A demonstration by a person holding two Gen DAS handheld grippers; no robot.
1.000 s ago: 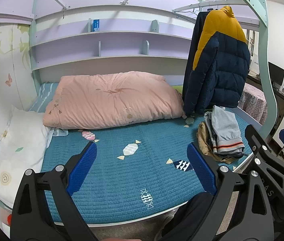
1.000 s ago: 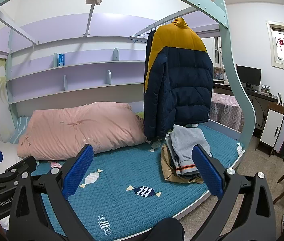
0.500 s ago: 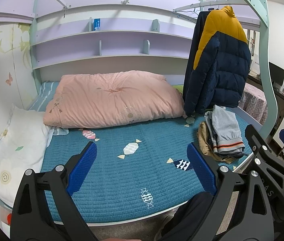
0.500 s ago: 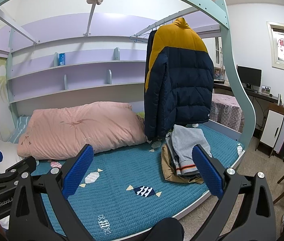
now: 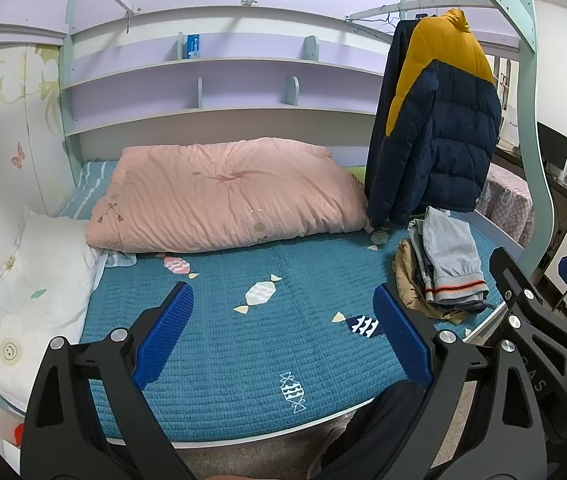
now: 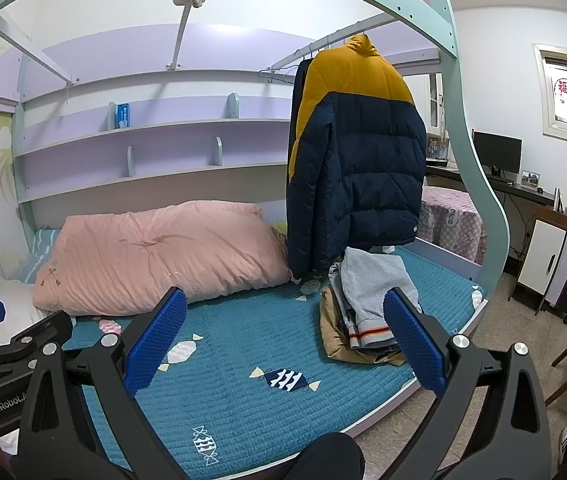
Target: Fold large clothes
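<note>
So both grippers are hanging out in front of the bed (image 5: 243, 344), nothing in either one. The left gripper (image 5: 283, 322) has its blue pads spread wide, and the right gripper (image 6: 285, 334) is the same, wide apart and empty. Neither is touching any fabric.

Using the bed as the reference: a big navy and yellow puffer jacket (image 6: 357, 160) hangs on a rail above the far right part of the bed, its hem nearly reaching a pile of clothes (image 6: 367, 312). That pile sits on the bed's right side near the front edge, grey piece on top, tan one underneath, and looks roughly folded already. A pink duvet (image 5: 223, 194) is bundled along the back of the bed and a white pillow (image 5: 31, 300) lies at its left end. The middle of the bed is bare blue quilt.

My guess is this is a between-items moment: could be some clothes are folded and the jacket is next, or the pile is still waiting for a proper fold. Can't tell which from here
</note>
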